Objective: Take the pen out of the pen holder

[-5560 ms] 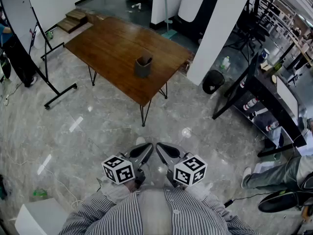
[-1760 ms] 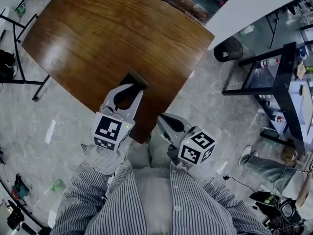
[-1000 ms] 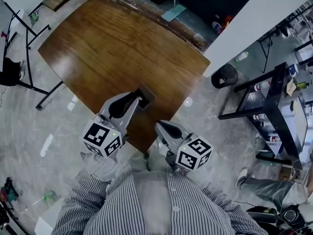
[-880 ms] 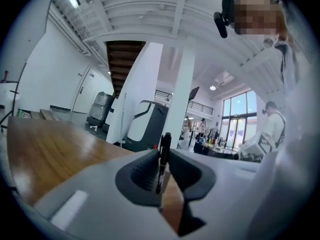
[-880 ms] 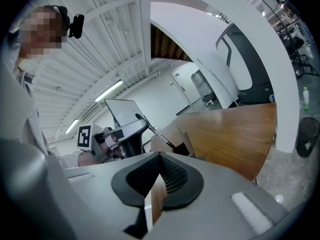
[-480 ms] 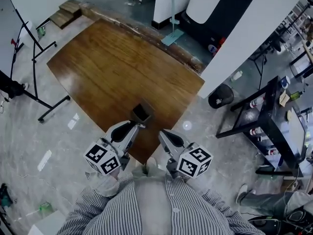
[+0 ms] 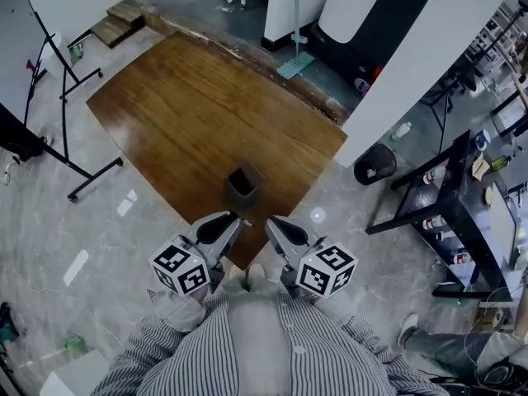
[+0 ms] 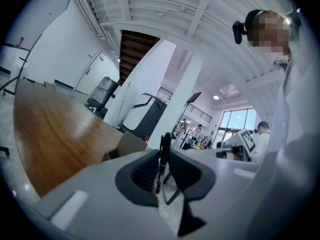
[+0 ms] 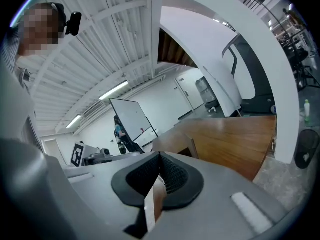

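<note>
1. Comparing the head view with that of a second ago, the left gripper (image 7: 234, 219) is found drawn back toward the person's body. It was then reaching up to the mouth of the pen holder (image 7: 241, 185); now it is held over the near corner of the table (image 7: 165, 106), apart from the holder.
2. In the left gripper view, the jaws are seen narrowed to a slim gap and clamped on the pen (image 8: 163, 154). The dark pen is pinched roughly upright between the pads, with its upper end standing above them.
3. The pen is thus carried in the left gripper, near of and clear of the holder. The holder is left standing on the table just far of the jaws, and nothing can be made out in its dark mouth.
4. The right gripper (image 7: 271, 222) is held to the right of the left one, close to the body. Its jaws are brought fully together with nothing between them, and no part in the pull is being taken by it.
5. The removal itself is judged complete, since pen and holder are no longer in contact. Only carrying the pen away or setting it down appears to remain. Because so thin a pen is pinched at one spot, some swivel in the pads should be guarded against.
</note>
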{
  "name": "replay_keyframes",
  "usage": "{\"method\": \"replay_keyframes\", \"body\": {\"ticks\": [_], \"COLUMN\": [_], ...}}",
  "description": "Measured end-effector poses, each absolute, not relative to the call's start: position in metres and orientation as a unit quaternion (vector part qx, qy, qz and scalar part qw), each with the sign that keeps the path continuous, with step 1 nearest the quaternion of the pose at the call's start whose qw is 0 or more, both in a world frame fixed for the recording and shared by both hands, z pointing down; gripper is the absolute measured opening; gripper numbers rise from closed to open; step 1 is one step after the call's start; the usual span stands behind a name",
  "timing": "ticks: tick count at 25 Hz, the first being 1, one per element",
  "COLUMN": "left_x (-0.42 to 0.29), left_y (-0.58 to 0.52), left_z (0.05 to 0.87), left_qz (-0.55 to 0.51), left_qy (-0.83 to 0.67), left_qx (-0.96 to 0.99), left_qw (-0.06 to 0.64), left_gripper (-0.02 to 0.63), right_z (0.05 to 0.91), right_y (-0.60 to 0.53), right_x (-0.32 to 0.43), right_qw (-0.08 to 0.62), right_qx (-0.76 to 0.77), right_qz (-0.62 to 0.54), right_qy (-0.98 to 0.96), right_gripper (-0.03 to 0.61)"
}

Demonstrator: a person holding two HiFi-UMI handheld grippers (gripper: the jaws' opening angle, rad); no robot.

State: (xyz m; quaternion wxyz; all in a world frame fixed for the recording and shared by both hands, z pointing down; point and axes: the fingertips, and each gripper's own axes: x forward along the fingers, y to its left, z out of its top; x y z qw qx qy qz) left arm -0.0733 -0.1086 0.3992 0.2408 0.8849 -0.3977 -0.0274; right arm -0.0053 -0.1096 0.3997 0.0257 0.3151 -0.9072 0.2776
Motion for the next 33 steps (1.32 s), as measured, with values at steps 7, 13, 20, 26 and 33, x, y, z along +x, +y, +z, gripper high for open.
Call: {"method": "replay_keyframes", "body": {"ticks": [7, 13, 20, 26, 33], "left_x": [-0.063, -0.062, -0.065, -0.065, -0.067], "left_y": [-0.094, -0.090, -0.087, -0.087, -0.093], "left_z": [0.409, 0.412, 0.419, 0.419, 0.420], "left_qz": [-0.017, -0.019, -0.026, -0.031, -0.034], "left_qy": [-0.386, -0.379, -0.383, -0.382, -0.381], "left_qx": [0.886, 0.885, 0.878, 0.875, 0.873], "left_qw": [0.258, 0.268, 0.286, 0.295, 0.301], "left_gripper": [0.063, 0.063, 0.063, 0.063, 0.063], "right_z": [0.403, 0.407, 0.413, 0.415, 0.415], "right_y": [-0.104, -0.102, -0.100, -0.100, -0.105], "right_x": [-0.010, -0.011, -0.011, -0.010, -0.012], "right_qw": [0.040, 0.052, 0.061, 0.063, 0.065], "right_qx": [0.305, 0.310, 0.308, 0.306, 0.305], "right_qz": [0.278, 0.279, 0.285, 0.290, 0.287], "right_qy": [-0.910, -0.907, -0.905, -0.905, -0.906], "right_gripper": [-0.002, 0.000, 0.000, 0.000, 0.000]}}
